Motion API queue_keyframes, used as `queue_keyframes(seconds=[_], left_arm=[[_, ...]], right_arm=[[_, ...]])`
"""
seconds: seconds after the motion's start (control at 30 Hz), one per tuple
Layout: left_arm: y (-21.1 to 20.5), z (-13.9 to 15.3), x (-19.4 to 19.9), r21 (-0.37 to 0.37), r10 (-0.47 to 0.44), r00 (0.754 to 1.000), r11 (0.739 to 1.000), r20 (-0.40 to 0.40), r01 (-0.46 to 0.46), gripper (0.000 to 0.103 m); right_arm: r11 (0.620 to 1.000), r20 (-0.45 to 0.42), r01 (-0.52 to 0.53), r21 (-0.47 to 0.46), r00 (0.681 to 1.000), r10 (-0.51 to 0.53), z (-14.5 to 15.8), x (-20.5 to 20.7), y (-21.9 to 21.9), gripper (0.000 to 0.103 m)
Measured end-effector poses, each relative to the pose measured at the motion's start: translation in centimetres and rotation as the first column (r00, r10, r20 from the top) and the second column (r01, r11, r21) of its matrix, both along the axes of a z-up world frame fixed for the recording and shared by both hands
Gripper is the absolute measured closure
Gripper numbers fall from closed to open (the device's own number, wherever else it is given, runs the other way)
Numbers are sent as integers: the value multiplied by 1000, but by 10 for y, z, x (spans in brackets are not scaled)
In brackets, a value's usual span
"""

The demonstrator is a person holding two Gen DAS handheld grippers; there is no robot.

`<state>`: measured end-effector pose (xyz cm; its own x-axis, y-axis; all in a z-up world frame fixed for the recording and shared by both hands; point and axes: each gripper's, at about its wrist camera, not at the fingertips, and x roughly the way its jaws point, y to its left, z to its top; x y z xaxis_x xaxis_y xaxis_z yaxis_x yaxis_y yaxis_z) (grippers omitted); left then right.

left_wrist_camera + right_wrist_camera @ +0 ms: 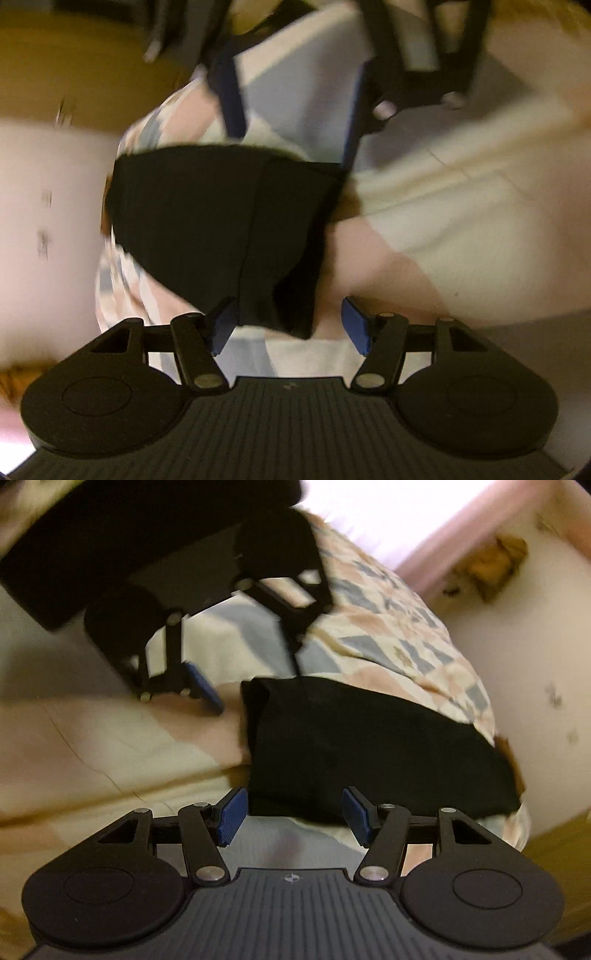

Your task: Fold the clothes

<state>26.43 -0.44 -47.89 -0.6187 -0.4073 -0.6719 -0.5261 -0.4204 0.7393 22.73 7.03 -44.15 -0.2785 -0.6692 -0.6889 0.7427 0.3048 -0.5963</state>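
A: What is lying under the black garment (369,746)?

B: A patchwork bedspread (391,620) in pale pink, grey-blue and cream is covering the bed around it. Beyond the garment's far side a cream wall (524,657) with scuffed, peeling patches is showing, and brown flooring (74,74) is showing past the bed edge.

A: How is the garment sitting?

B: It is lying folded into a compact dark block on the bedspread, near the bed's edge.

A: And the grippers?

B: The left gripper (290,325) is hovering low at one end of the garment, its blue fingers (354,325) spread apart, with a corner of cloth lying between them but not pinched. The right gripper (291,816) is facing it from the garment's opposite end, fingers (232,816) likewise spread wide on either side of the cloth edge, gripping nothing. Both views are blurring with motion.
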Motion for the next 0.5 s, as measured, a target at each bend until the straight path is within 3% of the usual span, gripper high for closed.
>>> queue_keyframes(seconds=[0.17,0.27,0.33,0.5], left_arm=[[-7,-16,2,-37,-74,996,997,-42,72,37],[-15,-22,-1,-42,-89,994,995,-67,87,37],[-19,-28,-3,-47,-111,991,993,-77,108,39],[-29,-44,3,-42,-149,982,989,-119,145,59]], right_arm=[[997,-171,-82,17,982,83,-43,15,-10,43],[995,-224,-101,-23,970,93,-53,19,-14,42],[993,-270,-110,-48,958,94,-59,21,-18,40],[988,-361,-135,-75,927,99,-78,21,-33,41]])
